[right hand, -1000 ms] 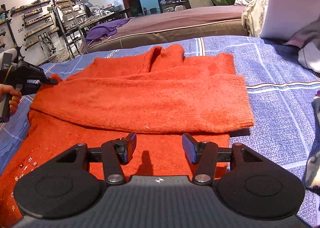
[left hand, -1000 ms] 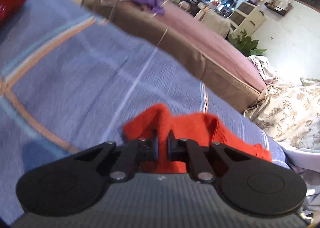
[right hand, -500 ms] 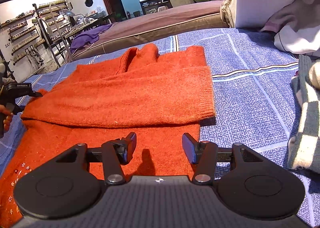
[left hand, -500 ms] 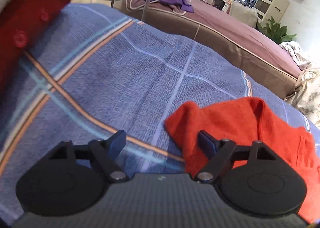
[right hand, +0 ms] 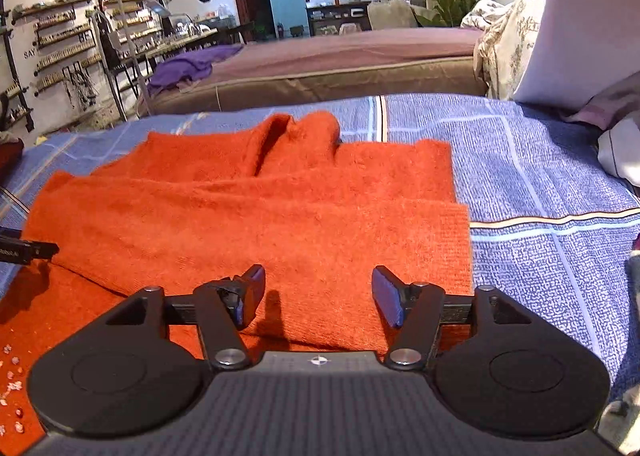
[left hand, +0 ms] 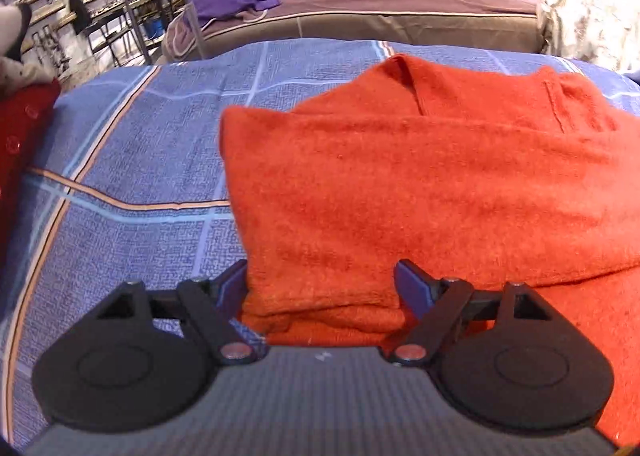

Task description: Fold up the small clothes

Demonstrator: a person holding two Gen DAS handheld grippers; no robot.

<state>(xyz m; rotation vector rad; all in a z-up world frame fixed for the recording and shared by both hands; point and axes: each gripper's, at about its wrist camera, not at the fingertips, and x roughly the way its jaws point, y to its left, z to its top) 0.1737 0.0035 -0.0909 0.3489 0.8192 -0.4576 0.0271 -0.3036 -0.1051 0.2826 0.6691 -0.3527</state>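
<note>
An orange knit sweater (right hand: 248, 211) lies flat on the blue plaid bedspread (right hand: 540, 183), its sleeves folded across the body and the collar at the far end. In the left wrist view the sweater (left hand: 400, 183) fills the middle and right. My left gripper (left hand: 322, 282) is open, its jaws astride the folded left edge of the sweater. My right gripper (right hand: 318, 292) is open and empty, low over the folded sleeve near the sweater's right side. The left gripper's tip (right hand: 28, 250) shows at the left edge of the right wrist view.
A red garment (left hand: 20, 135) lies at the bed's left edge. A brown bed (right hand: 320, 71) with a purple cloth (right hand: 188, 65) stands behind. Floral bedding and a white pillow (right hand: 580, 35) crowd the right side. Small beads (right hand: 12, 388) decorate the sweater's near left.
My left gripper let go of the sweater's corner, opened, and swung right over the folded left edge. My right gripper stayed open and shifted slightly over the sleeve.
</note>
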